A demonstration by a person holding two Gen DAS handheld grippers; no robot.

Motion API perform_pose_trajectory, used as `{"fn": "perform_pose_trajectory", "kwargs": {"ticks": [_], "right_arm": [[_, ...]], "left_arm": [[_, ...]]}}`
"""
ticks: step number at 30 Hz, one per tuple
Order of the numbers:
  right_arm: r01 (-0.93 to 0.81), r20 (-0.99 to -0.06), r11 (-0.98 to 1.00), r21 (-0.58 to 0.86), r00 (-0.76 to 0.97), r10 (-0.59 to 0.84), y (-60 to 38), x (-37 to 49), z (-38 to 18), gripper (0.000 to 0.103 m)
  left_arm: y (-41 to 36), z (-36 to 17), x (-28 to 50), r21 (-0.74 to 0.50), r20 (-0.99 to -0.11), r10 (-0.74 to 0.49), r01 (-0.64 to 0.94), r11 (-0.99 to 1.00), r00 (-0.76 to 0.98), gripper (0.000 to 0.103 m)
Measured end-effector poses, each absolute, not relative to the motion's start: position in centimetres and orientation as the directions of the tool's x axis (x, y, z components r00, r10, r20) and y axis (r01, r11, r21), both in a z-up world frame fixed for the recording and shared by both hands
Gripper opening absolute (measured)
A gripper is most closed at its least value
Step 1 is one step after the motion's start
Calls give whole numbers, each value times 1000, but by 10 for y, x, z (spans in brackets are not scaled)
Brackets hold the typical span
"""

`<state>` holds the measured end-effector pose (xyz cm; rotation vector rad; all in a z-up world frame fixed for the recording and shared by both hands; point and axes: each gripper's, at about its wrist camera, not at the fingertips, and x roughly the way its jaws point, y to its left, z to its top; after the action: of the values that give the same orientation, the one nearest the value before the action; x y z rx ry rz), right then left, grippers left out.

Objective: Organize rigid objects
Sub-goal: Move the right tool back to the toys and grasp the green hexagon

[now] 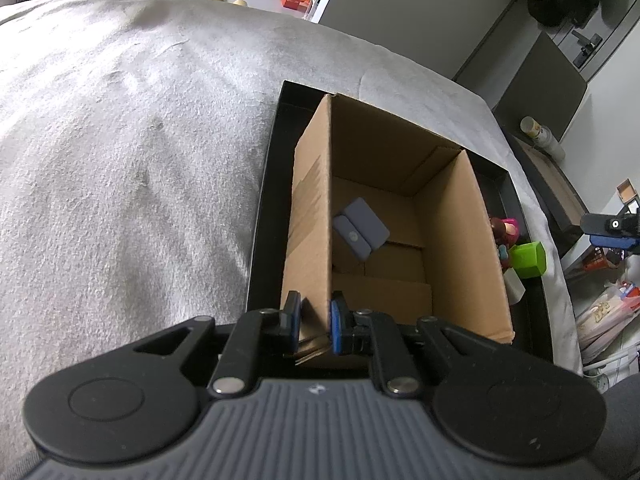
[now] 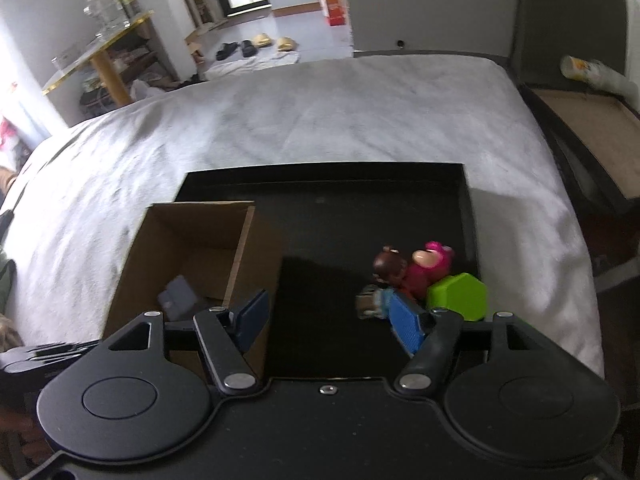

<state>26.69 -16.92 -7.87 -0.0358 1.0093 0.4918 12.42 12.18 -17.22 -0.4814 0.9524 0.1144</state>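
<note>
An open cardboard box (image 1: 452, 240) stands in a black tray (image 1: 264, 200) on a grey-white bed. A grey-blue flat case (image 1: 362, 228) lies inside the box. My left gripper (image 1: 314, 326) is shut on the box's near wall at its corner. In the right wrist view, the box (image 2: 192, 248) is at the left of the tray (image 2: 360, 196). My right gripper (image 2: 332, 322) is open and empty above the tray floor. A pink plush toy (image 2: 434, 260), a brown-haired figure (image 2: 388, 266), a green hexagonal block (image 2: 458, 296) and a small pale object (image 2: 370, 304) cluster at the tray's right.
The bed cover (image 2: 320, 112) spreads beyond the tray. A dark bedside unit (image 2: 592, 128) with a bottle (image 2: 596, 72) stands to the right. Shoes (image 2: 256, 44) and a shelf (image 2: 104, 64) are on the floor beyond the bed.
</note>
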Motion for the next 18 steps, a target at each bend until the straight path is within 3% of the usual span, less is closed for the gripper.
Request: {"fn": "perform_pose_trajectory", "kwargs": {"ticks": [18], "right_arm": [[-128, -837, 937, 324, 424, 347, -235, 308, -139, 66]], "left_arm": [[118, -170, 126, -324, -808, -101, -294, 899, 581, 14]]}}
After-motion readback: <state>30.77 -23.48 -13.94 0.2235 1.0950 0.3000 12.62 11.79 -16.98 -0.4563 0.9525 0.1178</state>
